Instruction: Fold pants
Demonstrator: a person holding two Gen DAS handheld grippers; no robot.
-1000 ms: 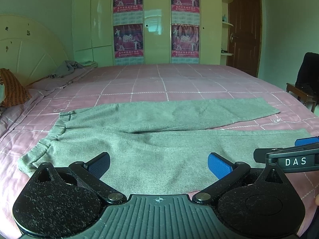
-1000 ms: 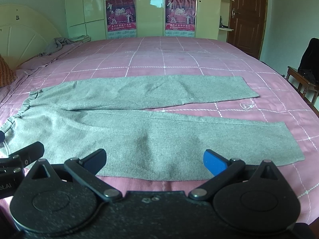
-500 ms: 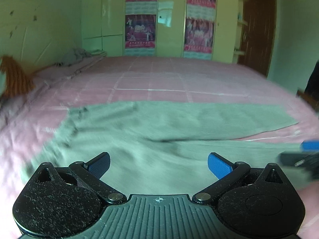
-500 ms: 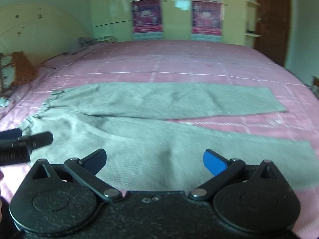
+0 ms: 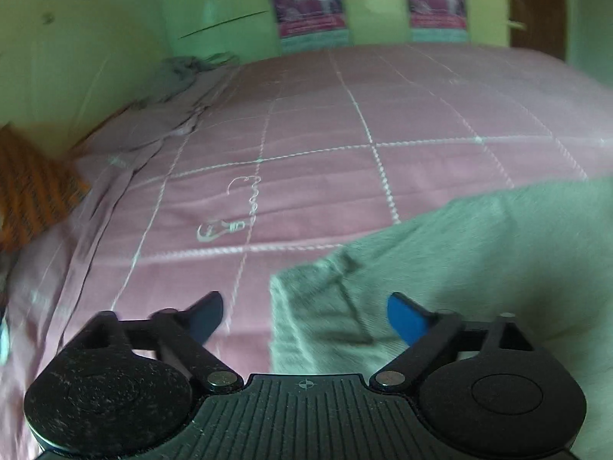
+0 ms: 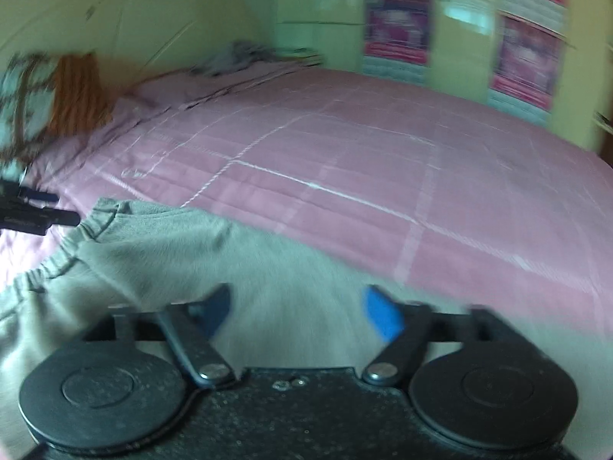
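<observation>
Grey pants (image 5: pixel 479 253) lie flat on the pink bed. In the left wrist view their waistband corner (image 5: pixel 302 306) sits between my open left gripper's (image 5: pixel 306 316) blue fingertips, low over the fabric. In the right wrist view my right gripper (image 6: pixel 297 308) is open, low over the pants (image 6: pixel 184 253) near the far waistband edge (image 6: pixel 103 211). The left gripper also shows at the left edge of the right wrist view (image 6: pixel 34 214). Both views are blurred by motion.
The pink quilted bedspread (image 5: pixel 364 122) stretches ahead. An orange striped pillow (image 5: pixel 30 188) and a cream headboard lie to the left. A grey garment (image 5: pixel 180 73) lies at the far corner. Wardrobe doors with posters (image 5: pixel 306 4) stand behind.
Both grippers have swung left and dropped toward the waistband end of the pants. The pant legs have left both views. Both grippers stay open.
</observation>
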